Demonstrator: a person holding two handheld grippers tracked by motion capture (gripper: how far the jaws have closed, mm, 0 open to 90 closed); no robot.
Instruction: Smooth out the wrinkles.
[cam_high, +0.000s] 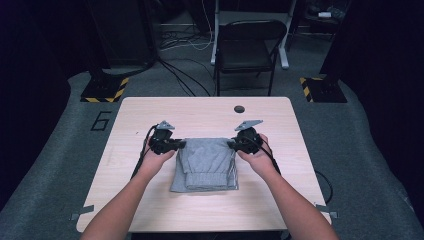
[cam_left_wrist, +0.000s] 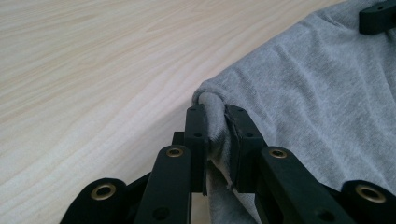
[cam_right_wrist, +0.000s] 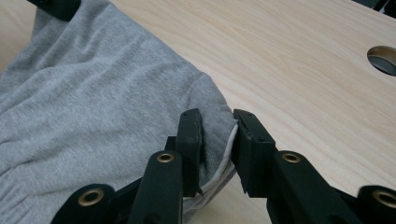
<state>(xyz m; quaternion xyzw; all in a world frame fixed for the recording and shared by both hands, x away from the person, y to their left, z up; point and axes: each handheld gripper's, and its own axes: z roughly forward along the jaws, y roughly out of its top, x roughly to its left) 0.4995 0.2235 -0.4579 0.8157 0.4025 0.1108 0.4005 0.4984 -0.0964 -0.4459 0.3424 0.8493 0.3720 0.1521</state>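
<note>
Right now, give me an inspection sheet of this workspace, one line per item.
Surface: light wooden table, with a round hole near its far edge.
Job's things: folded grey garment at the middle, white stripe along its right side.
Clutter: nothing seen on the table.
Grippers: left gripper shut on the garment's far left corner; right gripper shut on its far right corner, cloth bunched between the fingers.
Cables: one black cable trails from the left gripper; more lie on the floor beyond.
Surroundings: grey carpet, a black folding chair, two hazard-striped stand bases.
</note>
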